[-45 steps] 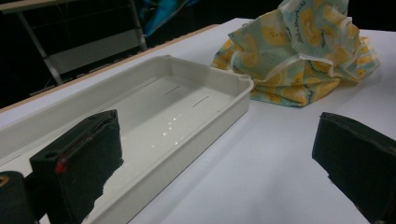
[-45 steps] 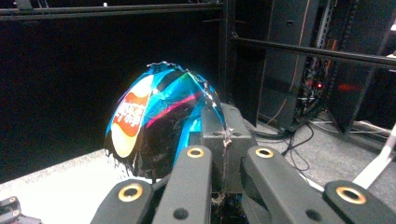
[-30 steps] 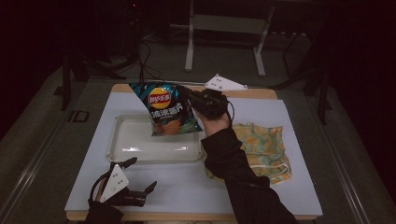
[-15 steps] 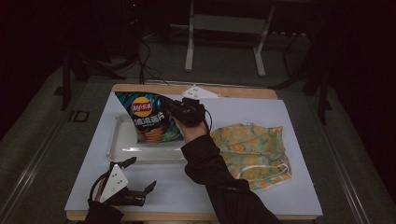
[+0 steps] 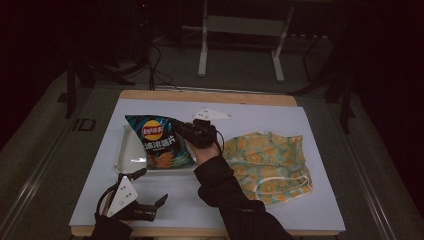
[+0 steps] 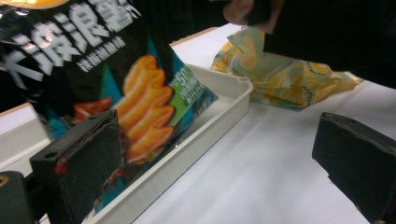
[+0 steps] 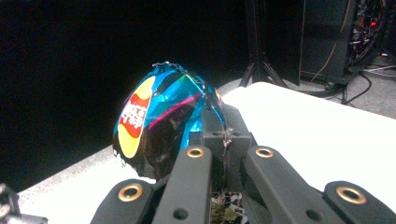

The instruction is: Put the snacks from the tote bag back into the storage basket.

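A blue and black chip bag [image 5: 159, 142] stands tilted with its lower end inside the white tray [image 5: 124, 161] at the left of the mat. My right gripper [image 5: 186, 132] is at the bag's right edge, shut on that edge. In the right gripper view the jaws pinch the crumpled foil of the bag [image 7: 154, 116], with the right gripper [image 7: 224, 136] closed tight. My left gripper [image 5: 152, 186] lies near the front edge, in front of the tray, open and holding nothing. In the left gripper view the bag [image 6: 93, 70] and the tray [image 6: 219, 109] sit just beyond the open left gripper [image 6: 219, 163].
A yellow and orange patterned cloth [image 5: 265, 160] lies crumpled on the right half of the white mat [image 5: 310, 120]. The wooden table edge [image 5: 210, 95] runs along the back. A metal stand [image 5: 240, 45] and cables are on the floor behind.
My right gripper has carried the chip bag leftward and down, from above the tray's right end to inside the tray. The cloth is now uncovered. The left gripper has stayed put.
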Demonstrator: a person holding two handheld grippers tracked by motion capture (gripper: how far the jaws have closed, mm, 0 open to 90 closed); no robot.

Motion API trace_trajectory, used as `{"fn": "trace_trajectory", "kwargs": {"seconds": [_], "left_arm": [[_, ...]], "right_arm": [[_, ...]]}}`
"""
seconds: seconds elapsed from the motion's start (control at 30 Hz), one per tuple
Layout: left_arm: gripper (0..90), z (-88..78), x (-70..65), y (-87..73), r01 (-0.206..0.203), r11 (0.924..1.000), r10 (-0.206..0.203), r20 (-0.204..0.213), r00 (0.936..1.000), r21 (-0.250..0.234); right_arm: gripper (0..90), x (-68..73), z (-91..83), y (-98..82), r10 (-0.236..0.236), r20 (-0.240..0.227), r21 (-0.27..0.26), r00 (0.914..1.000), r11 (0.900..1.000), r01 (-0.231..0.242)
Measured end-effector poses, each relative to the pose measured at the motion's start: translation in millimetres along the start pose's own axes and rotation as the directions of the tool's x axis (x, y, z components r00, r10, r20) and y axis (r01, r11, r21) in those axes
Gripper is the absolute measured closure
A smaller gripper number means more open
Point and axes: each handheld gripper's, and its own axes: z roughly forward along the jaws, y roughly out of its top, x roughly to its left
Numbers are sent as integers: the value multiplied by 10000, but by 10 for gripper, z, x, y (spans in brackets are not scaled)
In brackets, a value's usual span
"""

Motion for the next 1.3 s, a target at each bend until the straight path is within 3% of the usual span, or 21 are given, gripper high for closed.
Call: {"fn": "trace_trajectory", "kwargs": {"seconds": [0.3,0.67,0.83,0.97,1.3], "left_arm": [[21,13,1,0,27,10000,-27,13,10000,11],[21,23,0,-2,-10,10000,9,130,9999,37],[21,21,-1,-3,-7,10000,6,165,9999,47],[21,27,3,-4,-9,10000,7,186,9998,90],[21,31,0,-3,-21,9999,19,190,9998,109]], "right_arm": [[900,-253,-124,-112,507,123,431,9986,9978,-512],[900,-486,-6,-154,1060,564,1034,9928,9884,-1114],[900,-566,71,-171,844,965,1330,9917,9864,-969],[881,-615,106,-175,942,1113,1459,9893,9832,-1101],[763,-586,-45,-23,592,1545,1611,9862,9833,-842]]}}
